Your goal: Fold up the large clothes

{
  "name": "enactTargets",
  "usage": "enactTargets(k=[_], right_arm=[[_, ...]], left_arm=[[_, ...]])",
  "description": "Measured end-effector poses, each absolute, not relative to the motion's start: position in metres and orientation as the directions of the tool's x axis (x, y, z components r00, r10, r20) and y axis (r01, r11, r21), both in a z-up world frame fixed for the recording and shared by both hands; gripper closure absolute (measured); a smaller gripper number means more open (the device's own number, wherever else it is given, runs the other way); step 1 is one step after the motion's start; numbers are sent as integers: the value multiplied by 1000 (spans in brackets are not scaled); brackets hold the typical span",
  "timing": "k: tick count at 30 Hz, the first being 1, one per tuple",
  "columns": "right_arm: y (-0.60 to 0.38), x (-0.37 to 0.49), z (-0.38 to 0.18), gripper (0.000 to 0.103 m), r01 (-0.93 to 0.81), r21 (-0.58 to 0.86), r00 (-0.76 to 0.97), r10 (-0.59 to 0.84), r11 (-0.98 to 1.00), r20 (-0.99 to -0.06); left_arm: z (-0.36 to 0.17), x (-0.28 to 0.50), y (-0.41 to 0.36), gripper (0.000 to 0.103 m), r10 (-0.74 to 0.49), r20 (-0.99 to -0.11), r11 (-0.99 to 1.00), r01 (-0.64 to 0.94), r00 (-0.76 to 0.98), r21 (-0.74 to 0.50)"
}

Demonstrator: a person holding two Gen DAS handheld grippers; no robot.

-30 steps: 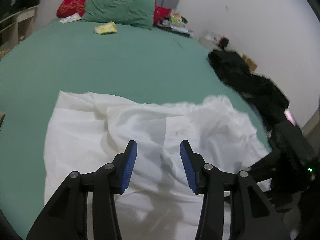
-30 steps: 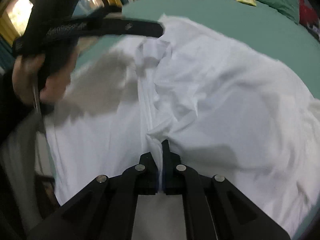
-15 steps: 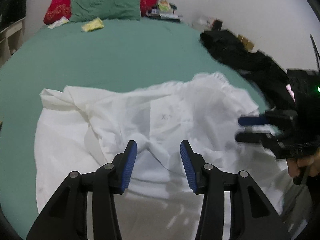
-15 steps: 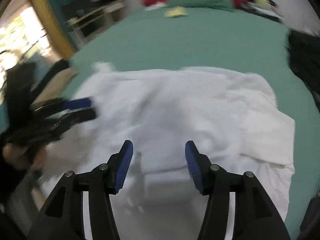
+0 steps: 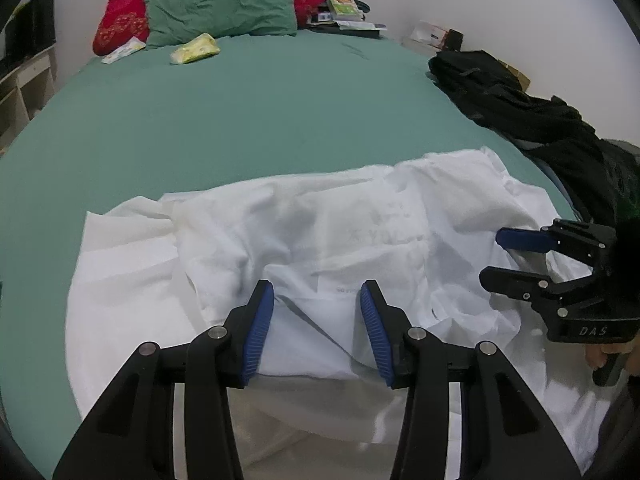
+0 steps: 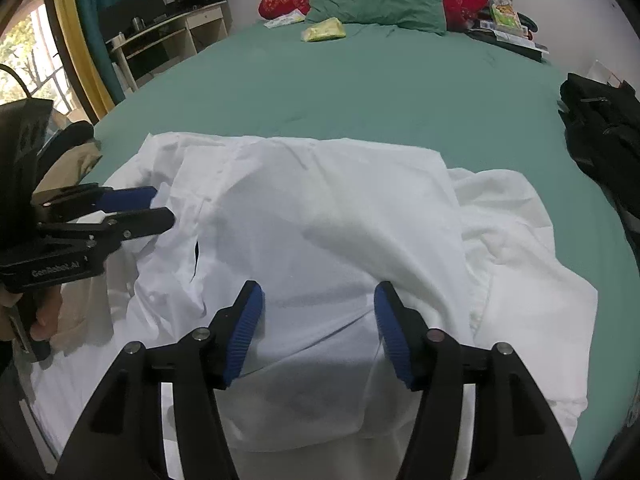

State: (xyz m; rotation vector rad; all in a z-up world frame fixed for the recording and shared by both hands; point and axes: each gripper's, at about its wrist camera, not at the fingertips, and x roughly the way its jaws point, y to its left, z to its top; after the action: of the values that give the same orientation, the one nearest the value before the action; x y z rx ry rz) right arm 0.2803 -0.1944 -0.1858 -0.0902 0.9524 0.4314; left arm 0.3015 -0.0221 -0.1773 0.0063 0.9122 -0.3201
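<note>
A large white garment [image 5: 320,240] lies crumpled across the near end of a green bed [image 5: 260,112]; it also shows in the right wrist view [image 6: 328,216]. My left gripper [image 5: 318,320] is open and empty, just above the garment's near middle. It shows from the side in the right wrist view [image 6: 160,210], at the garment's left edge. My right gripper [image 6: 318,320] is open and empty over the garment's near middle. It shows in the left wrist view [image 5: 490,254] over the garment's right part.
A green pillow [image 5: 224,8] and a red pillow [image 5: 120,20] lie at the head of the bed, with a yellow packet [image 5: 196,49] and papers. Black clothes [image 5: 520,108] are heaped along the bed's right side. A desk with shelves [image 6: 168,36] stands left.
My right gripper has let go of the white garment and opened. Both grippers have drawn back and turned to face up the bed. The garment now lies loose.
</note>
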Motion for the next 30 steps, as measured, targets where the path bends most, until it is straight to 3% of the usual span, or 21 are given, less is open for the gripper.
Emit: enactTargets(k=[6, 12, 22, 30], right_arm=[[-215, 253, -158, 44, -382, 83, 548, 297, 921, -782], [-257, 212, -139, 42, -323, 75, 569, 257, 944, -781], [-377, 156, -144, 40, -50, 200, 541, 195, 978, -818], [-448, 124, -167, 40, 165, 255, 470, 152, 953, -870]], left_arm=[[-139, 260, -7, 55, -246, -728, 966, 220, 640, -133], [-123, 194, 29, 55, -156, -753, 988, 84, 639, -133], [-152, 105, 103, 55, 37, -840, 982, -177, 541, -71], [-170, 71, 137, 55, 31, -855, 955, -268, 517, -128]])
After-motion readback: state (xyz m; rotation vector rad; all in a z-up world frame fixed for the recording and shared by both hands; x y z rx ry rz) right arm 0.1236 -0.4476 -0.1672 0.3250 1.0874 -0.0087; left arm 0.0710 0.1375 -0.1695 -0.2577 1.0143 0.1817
